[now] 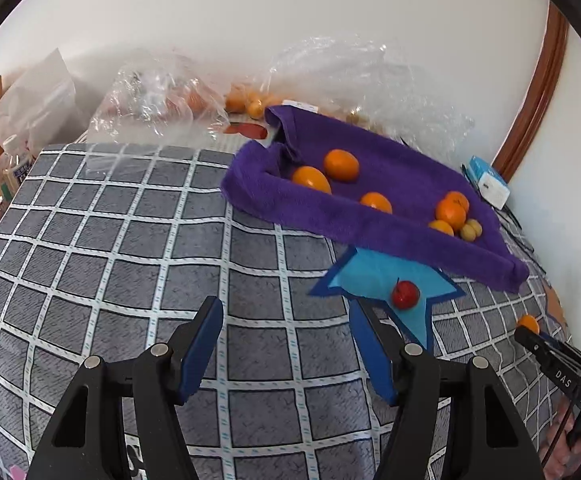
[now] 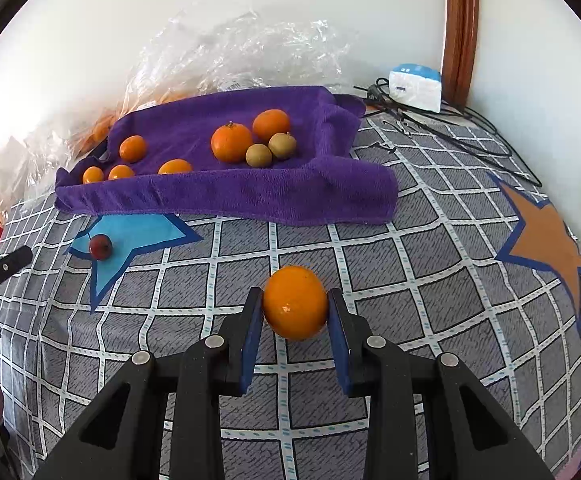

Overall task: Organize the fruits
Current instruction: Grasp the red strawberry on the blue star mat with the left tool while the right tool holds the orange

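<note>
Right gripper: both blue pads are pressed against the sides of an orange, which is held above the grey checked cloth. Left gripper: jaws spread wide, nothing between them, above the same cloth. Just beyond the left gripper, a small red fruit lies on a blue star patch. An orange star patch is on the cloth well to the right of the held orange. Behind the blue star, a purple towel with raised edges holds several oranges and two small brownish fruits. Farthest back, against the white wall, are crumpled clear plastic bags, a white and blue box and black cables.
</note>
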`<state>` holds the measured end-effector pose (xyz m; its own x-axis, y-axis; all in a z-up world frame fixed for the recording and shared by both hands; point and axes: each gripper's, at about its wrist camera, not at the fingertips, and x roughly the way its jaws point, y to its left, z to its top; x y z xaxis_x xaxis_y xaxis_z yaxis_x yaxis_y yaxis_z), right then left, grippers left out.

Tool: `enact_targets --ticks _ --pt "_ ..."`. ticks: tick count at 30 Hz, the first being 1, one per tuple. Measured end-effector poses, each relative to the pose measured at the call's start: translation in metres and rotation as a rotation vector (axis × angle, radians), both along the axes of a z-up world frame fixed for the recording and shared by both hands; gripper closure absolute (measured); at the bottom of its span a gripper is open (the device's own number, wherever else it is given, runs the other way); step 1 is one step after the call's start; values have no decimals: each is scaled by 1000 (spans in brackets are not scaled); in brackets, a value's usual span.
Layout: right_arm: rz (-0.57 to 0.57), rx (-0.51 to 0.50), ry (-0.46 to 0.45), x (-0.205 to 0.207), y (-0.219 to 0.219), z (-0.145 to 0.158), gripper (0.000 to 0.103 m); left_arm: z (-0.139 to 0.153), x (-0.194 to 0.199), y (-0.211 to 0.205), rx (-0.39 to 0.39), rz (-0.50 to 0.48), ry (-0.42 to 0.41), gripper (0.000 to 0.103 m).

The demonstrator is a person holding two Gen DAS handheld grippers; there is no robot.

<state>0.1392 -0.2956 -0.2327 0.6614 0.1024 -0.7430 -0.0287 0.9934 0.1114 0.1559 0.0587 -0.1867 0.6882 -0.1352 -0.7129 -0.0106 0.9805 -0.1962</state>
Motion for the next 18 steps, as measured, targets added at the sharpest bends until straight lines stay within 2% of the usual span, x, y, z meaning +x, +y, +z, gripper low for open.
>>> enact_targets --ticks 2,8,14,18 --pt "5 4 4 1 0 -1 71 0 1 -7 0 -22 9 40" --pt "8 30 4 1 -5 0 71 -1 9 -35 -87 -127 38 40" --pt "-6 50 13 4 -15 -1 71 -6 24 -61 -89 -135 65 40" --pt "-10 41 8 5 -20 -3 71 -14 33 -74 -83 -136 83 46"
